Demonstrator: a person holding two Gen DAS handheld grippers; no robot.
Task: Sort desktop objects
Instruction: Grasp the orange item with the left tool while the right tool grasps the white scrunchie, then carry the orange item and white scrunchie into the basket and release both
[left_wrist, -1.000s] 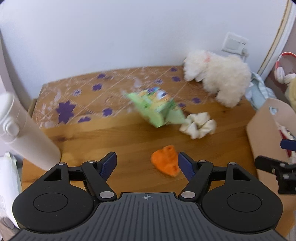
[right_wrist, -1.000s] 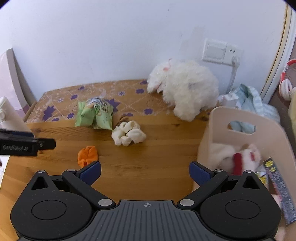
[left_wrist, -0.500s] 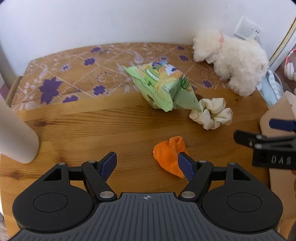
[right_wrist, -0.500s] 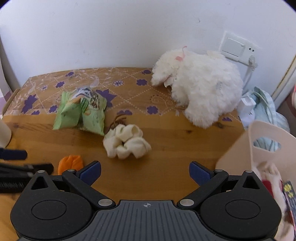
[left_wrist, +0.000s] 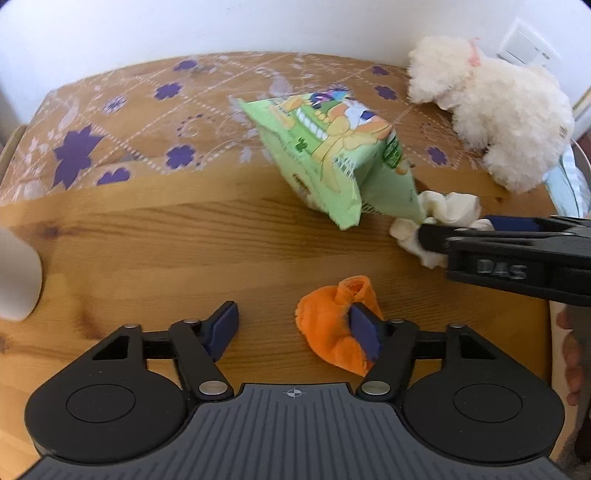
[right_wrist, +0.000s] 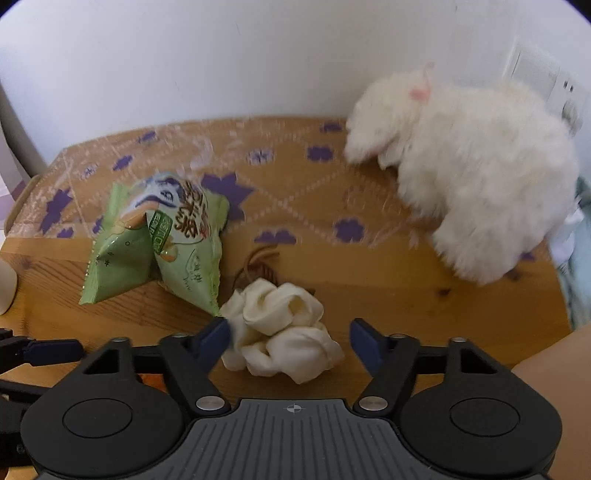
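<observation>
My left gripper (left_wrist: 293, 334) is open just above the wooden table; an orange cloth piece (left_wrist: 332, 325) lies against its right finger, partly between the jaws. My right gripper (right_wrist: 290, 345) is open with a cream scrunchie (right_wrist: 280, 325) between its fingers, its left finger touching the scrunchie. In the left wrist view the right gripper (left_wrist: 461, 232) reaches in from the right over the scrunchie (left_wrist: 447, 210). A green snack bag (left_wrist: 332, 155) lies behind, also in the right wrist view (right_wrist: 166, 243). A white plush toy (right_wrist: 465, 181) sits at the back right.
A white cylinder (left_wrist: 14, 273) stands at the table's left edge. A patterned mat with purple flowers (left_wrist: 122, 122) covers the table's back part. A wall socket (right_wrist: 546, 81) is behind the plush toy. A brown hair tie (right_wrist: 258, 264) lies behind the scrunchie.
Both grippers moved forward and down. The right gripper came to the scrunchie, which now sits between its fingers. The left gripper closed in on the orange cloth.
</observation>
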